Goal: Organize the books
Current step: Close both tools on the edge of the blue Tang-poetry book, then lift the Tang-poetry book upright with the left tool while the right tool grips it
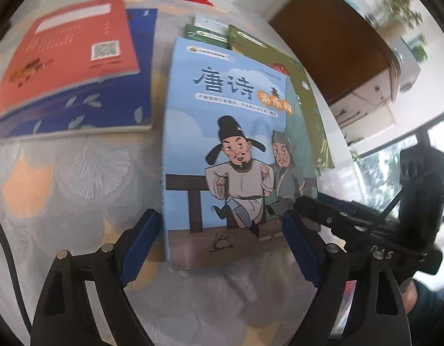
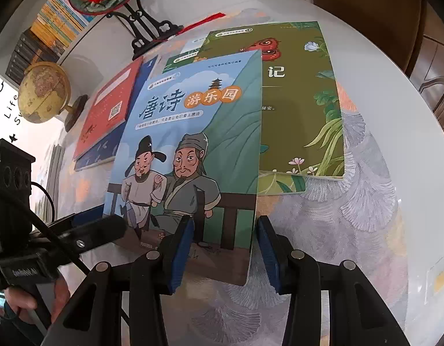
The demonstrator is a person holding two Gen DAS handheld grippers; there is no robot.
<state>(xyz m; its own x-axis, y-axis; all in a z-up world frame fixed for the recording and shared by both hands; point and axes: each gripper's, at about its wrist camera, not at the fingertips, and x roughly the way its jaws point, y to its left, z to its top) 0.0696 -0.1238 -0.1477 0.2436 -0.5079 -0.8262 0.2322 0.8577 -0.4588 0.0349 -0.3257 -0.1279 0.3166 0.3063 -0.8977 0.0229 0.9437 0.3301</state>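
On the round patterned table (image 2: 366, 201), blue Tang-poetry book (image 2: 193, 132) overlaps green book (image 2: 302, 101). Left gripper (image 1: 222, 239) spread, straddling its near edge. Right gripper (image 2: 223, 248) partly spread at its corner, grip unclear. Square it before moving. Title: "唐诗游乐园"; green cover: "记".

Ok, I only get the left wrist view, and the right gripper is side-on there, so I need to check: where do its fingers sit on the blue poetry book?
Observer: The right gripper straddles the blue poetry book's lower right edge, with one finger over the cover and the other beyond the edge.
Operator: Is it pinching the book?
Observer: No. A gap shows between the book's edge and the outer finger.
Operator: What lies under the book's right side?
Observer: The green book, with a red butterfly on its cover.
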